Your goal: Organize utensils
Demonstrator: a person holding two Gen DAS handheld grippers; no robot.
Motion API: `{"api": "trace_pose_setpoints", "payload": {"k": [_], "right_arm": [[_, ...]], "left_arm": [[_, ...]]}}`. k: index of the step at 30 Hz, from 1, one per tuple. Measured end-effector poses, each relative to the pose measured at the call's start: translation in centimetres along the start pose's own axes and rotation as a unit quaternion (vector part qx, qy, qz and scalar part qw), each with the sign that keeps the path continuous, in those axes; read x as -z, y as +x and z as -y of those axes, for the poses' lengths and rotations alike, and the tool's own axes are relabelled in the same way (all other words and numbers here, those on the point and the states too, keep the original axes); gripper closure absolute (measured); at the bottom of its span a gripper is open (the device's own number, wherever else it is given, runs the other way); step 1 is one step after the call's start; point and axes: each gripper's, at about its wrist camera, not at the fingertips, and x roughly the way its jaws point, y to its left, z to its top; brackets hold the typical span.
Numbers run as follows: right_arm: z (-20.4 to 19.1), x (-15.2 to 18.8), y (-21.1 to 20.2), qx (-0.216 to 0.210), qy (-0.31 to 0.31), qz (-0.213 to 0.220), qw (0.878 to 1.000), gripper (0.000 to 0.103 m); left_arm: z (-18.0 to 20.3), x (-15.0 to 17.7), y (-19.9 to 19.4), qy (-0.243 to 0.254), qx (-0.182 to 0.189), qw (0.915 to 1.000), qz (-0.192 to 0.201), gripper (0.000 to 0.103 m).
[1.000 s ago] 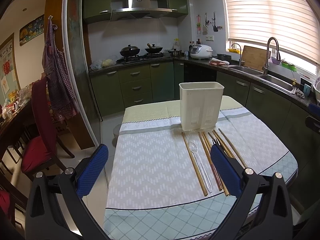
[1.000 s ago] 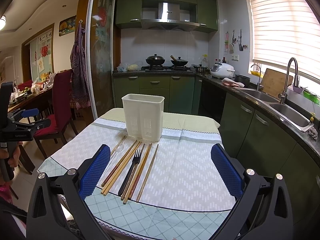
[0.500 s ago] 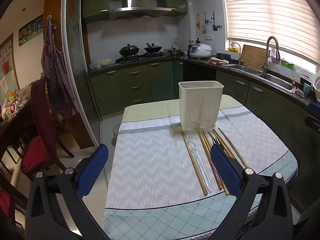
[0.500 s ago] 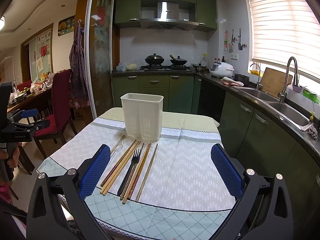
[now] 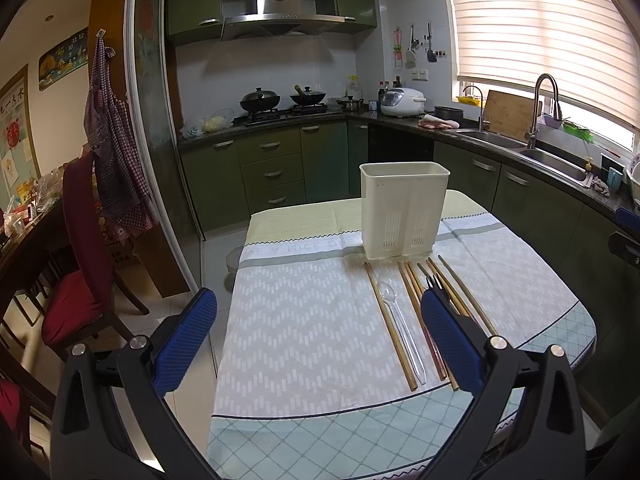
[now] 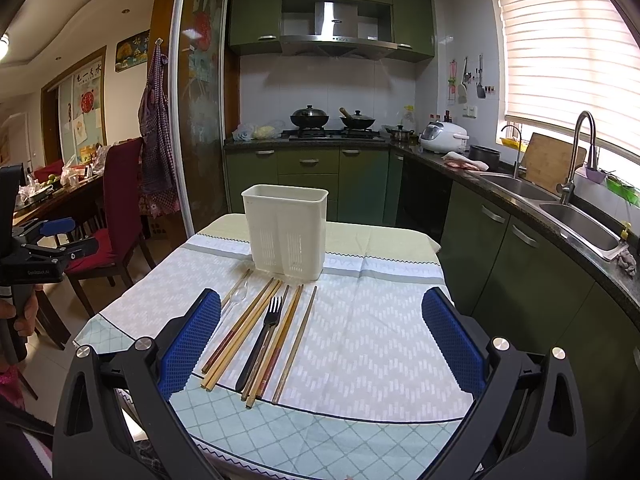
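A white slotted utensil holder (image 5: pixel 404 210) (image 6: pixel 286 232) stands upright on the table. In front of it lie several wooden chopsticks (image 5: pixel 390 322) (image 6: pixel 244 322), a clear plastic spoon (image 5: pixel 396 320) (image 6: pixel 238 296) and a black fork (image 6: pixel 264 336) (image 5: pixel 434 282), side by side on the cloth. My left gripper (image 5: pixel 318 338) is open and empty, above the table's near left part, with its right finger over the fork handle. My right gripper (image 6: pixel 320 340) is open and empty, above the near edge, right of the utensils.
The table carries a pale patterned cloth (image 5: pixel 300 320) (image 6: pixel 380 340). Red chairs (image 5: pixel 86 248) (image 6: pixel 120 208) stand to the left. Green cabinets (image 5: pixel 272 172) and a counter with a sink (image 6: pixel 576 224) run behind and to the right. The left gripper also shows at the far left of the right wrist view (image 6: pixel 48 248).
Both views have shifted very slightly; the holder and utensils have not moved, and both grippers remain open.
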Motion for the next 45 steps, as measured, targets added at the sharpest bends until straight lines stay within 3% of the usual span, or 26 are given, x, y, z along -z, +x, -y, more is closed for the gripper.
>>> {"api": "trace_pose_setpoints", "payload": {"k": [32, 37, 40, 45], "right_arm": [[0.0, 0.6, 1.0, 0.0, 0.002, -0.013, 1.0, 0.004], [1.3, 1.2, 4.3, -0.029, 0.034, -0.094, 0.995, 0.004], [2.8, 2.2, 6.9, -0.014, 0.068, -0.149, 0.986, 0.004], [4.4, 3.0, 9.0, 0.019, 0.089, -0.168, 0.982, 0.004]], "left_arm": [[-0.1, 0.1, 0.5, 0.0, 0.005, 1.0, -0.008, 0.006], [0.9, -0.3, 4.0, 0.003, 0.027, 0.997, -0.073, 0.006], [2.0, -0.3, 6.9, -0.005, 0.055, 0.9915, -0.117, 0.006], [5.0, -0.4, 11.7, 0.009, 0.082, 0.9806, -0.178, 0.006]]}}
